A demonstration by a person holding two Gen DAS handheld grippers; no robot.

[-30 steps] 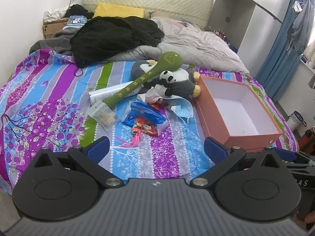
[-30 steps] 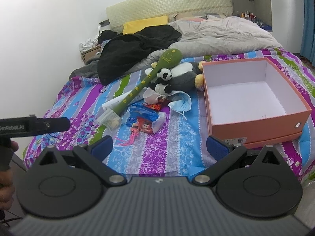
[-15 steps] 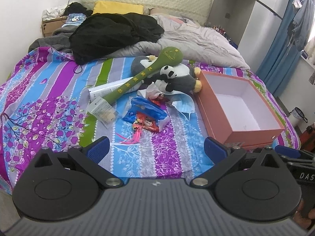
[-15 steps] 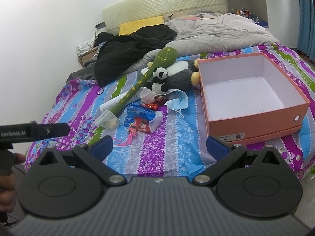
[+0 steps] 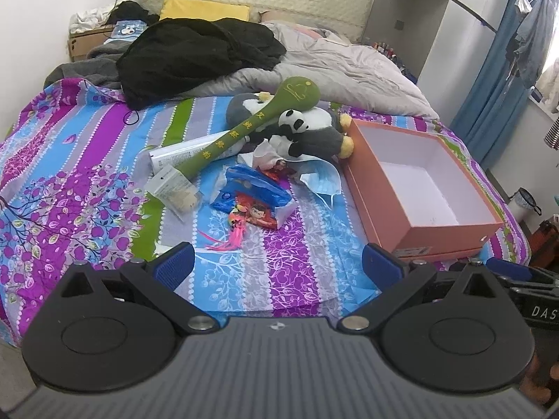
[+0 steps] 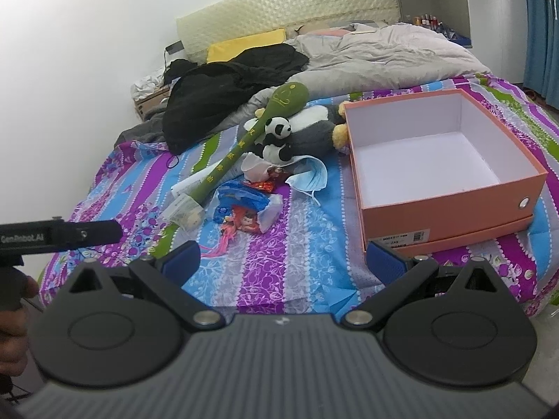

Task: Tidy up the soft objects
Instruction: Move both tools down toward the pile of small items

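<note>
As both tools advance over the bed, the left tool and right tool hang spread and empty — soft toys lie heaped beside the empty orange box, nearer now.

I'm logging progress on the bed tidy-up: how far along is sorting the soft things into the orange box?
Done: nothing shows as sorted; the orange box is empty.
In hand: nothing. The left gripper and the right gripper are both open, short of the pile.
Left: the panda plush, the grey penguin plush, the green plush mallet and the blue face mask all lie on the bedsheet.
</note>
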